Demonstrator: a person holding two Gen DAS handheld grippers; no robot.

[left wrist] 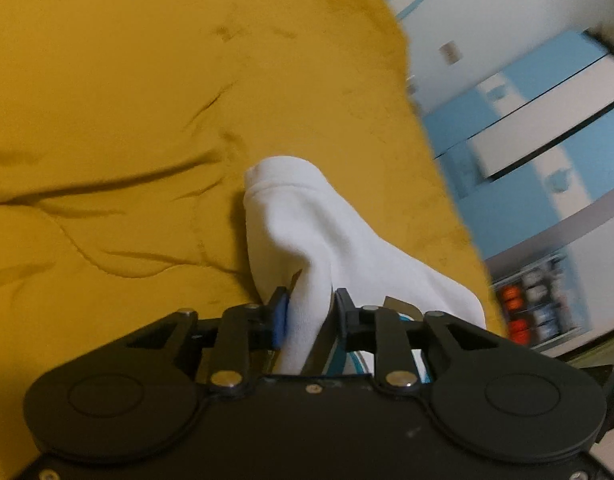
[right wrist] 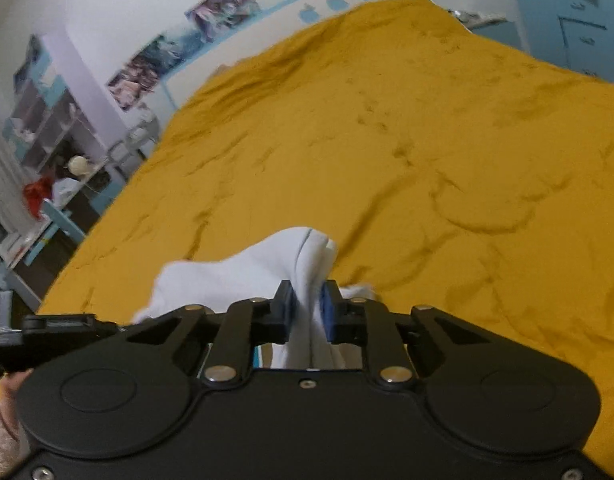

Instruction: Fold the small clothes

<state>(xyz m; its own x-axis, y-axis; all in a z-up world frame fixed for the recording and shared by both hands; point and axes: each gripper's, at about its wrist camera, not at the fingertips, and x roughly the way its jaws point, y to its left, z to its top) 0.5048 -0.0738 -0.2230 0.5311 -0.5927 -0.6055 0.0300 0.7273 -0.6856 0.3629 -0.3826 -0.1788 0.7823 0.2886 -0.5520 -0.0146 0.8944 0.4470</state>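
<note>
Left wrist view: your left gripper (left wrist: 307,312) has its fingers pinched on a fold of the white garment (left wrist: 307,216). The cloth rises between the pads, runs forward and ends in a hemmed edge over the yellow bedspread (left wrist: 127,100). A second flap spreads to the right of the fingers, past the right pad. Only this view shows the blue-and-white wardrobe (left wrist: 539,120) beyond the bed's right edge and a shelf of orange and grey items (left wrist: 535,300) lower right.

Right wrist view: your right gripper (right wrist: 309,312) is likewise closed on the garment (right wrist: 267,268), a bunched ridge of cloth squeezed between the blue pads (right wrist: 327,312). The rest of the fabric spreads left and forward of the fingers, its far fold just ahead of the tips, over the bedspread (right wrist: 387,140). Only this view shows the posters (right wrist: 223,8) on the far wall, the headboard with blue apple shapes (right wrist: 335,2), and a cluttered shelf unit (right wrist: 47,120) at left with a red item (right wrist: 37,196) below it.

Whether the garment touches the bedspread at its far end, neither view settles.
</note>
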